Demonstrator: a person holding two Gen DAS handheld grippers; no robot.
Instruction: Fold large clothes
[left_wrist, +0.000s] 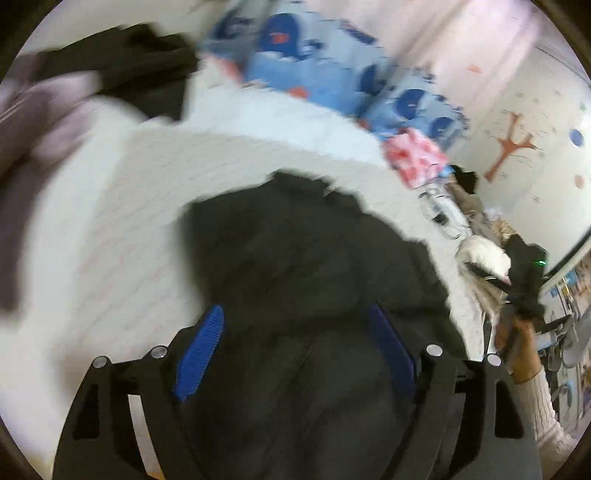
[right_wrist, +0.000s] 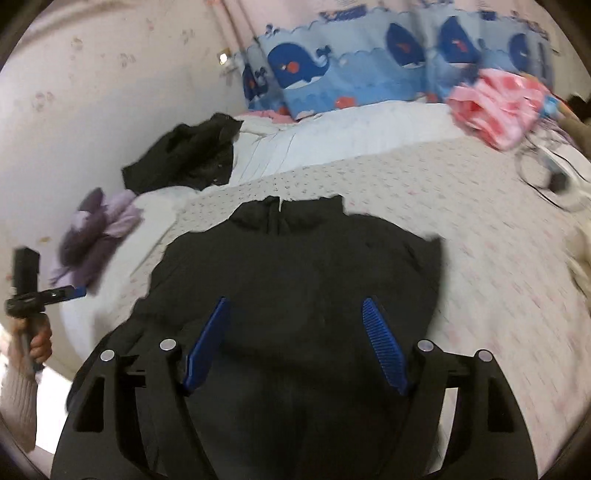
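Observation:
A large black jacket lies flat on the dotted bedsheet, collar and zip toward the far side. In the right wrist view my right gripper hovers over the jacket's lower half, its blue pads wide apart with nothing pinched between them. The left wrist view is blurred. It shows my left gripper open above the same jacket, the pads clear of the cloth. A hand in a white knit sleeve holds the left tool at the picture's left edge.
A second black garment and a purple one lie at the back left. A white duvet, a whale-print bumper and a pink cloth line the far side. Cables and a white device sit at the right.

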